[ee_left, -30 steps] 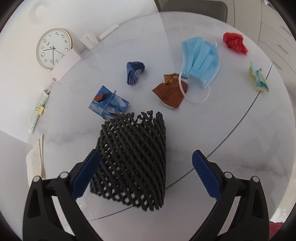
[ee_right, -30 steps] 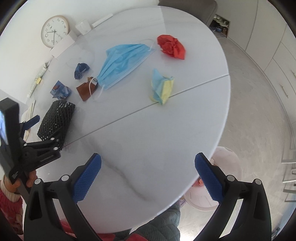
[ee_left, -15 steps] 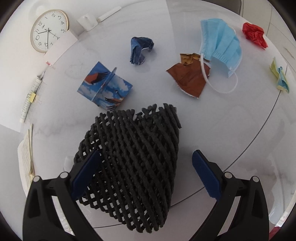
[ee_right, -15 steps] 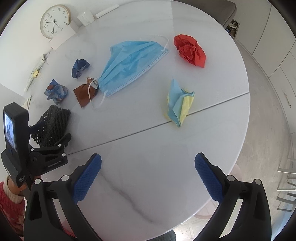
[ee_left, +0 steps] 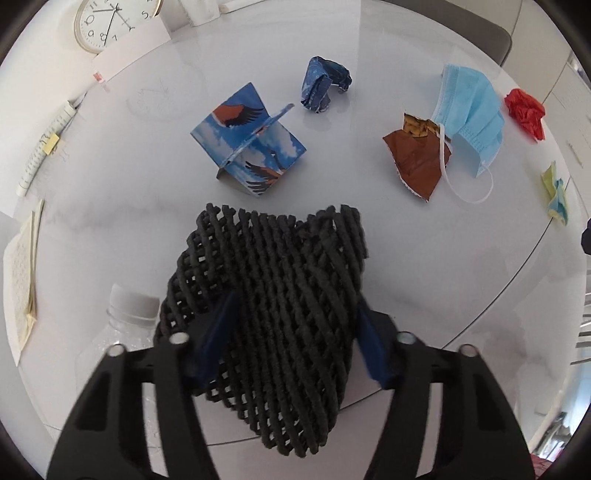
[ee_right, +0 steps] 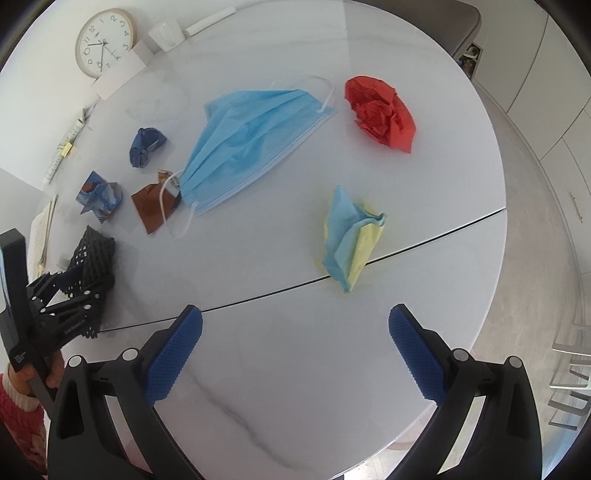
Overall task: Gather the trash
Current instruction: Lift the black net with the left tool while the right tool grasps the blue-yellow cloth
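Looking across your work area, you have a round white marble-look table (ee_right: 295,369) with faint grey veins and a dark seam running across it, pale floor to the right and white cabinet fronts (ee_right: 546,74) beyond. A grey chair back (ee_right: 436,22) shows at the far edge. Against the wall on the left a round clock (ee_right: 105,42) with black numerals stands behind a white card; its small dial print is too fine to read. Your left gripper (ee_left: 295,332) has just been closing, and its blue pads now press into the black foam net sleeve (ee_left: 280,295), pinching it so that it buckles between them. A clear plastic bottle (ee_left: 122,332) with a white cap stands just beside that gripper. Farther out lie the bird-print folded card (ee_left: 247,140), a crumpled dark blue wrapper (ee_left: 321,85), a brown wrapper (ee_left: 417,158) touching the light blue face mask (ee_right: 251,140), a red paper ball (ee_right: 384,110) and a blue-and-yellow crumpled paper (ee_right: 351,240) lying on the seam. Your right gripper (ee_right: 295,343) hangs over bare table near the front edge, jaws wide apart with nothing between them. White lettering on the left gripper's body is too small to make out.
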Tool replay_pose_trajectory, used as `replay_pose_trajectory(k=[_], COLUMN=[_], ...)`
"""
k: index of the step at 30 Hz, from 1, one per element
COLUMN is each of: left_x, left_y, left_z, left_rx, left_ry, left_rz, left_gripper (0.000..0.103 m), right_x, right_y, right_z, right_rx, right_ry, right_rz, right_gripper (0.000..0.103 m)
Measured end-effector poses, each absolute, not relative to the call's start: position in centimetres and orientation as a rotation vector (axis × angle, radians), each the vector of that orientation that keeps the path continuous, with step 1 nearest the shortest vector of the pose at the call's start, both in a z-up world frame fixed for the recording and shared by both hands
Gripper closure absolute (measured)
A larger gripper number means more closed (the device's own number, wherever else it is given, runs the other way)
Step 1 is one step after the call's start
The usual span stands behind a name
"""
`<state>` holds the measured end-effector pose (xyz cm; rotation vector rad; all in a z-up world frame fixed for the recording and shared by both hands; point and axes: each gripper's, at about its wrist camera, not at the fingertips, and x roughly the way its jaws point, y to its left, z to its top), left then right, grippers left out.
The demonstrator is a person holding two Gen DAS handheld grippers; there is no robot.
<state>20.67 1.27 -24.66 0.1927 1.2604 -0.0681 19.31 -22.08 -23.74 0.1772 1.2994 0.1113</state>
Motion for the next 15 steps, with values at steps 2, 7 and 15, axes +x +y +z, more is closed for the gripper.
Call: replay_pose_trajectory(k=[2,7,15], left_x=[20.7,20.7,19.9], left_y=[1.6,2.1,0.6], left_z=[-24.6,-23.4,-20.1], left_rx=[0.179,0.152,0.08], left_ry=[1.263,1.25,1.187], left_rz=[-0.062,-0.088,-0.164], left_gripper=[0.061,0.088,0.089], right_x=[19.5,20.4,22.5], right_y=[-22.7,-23.9,-24.2], right_z=[-24.0,-24.5,-26.5], right_rx=[0.186,0.188,0.189], right_ry=[1.298,1.283,1.314], right_rz=[0.096,0.071,0.062], right_gripper=[0.003,0.003,0.035])
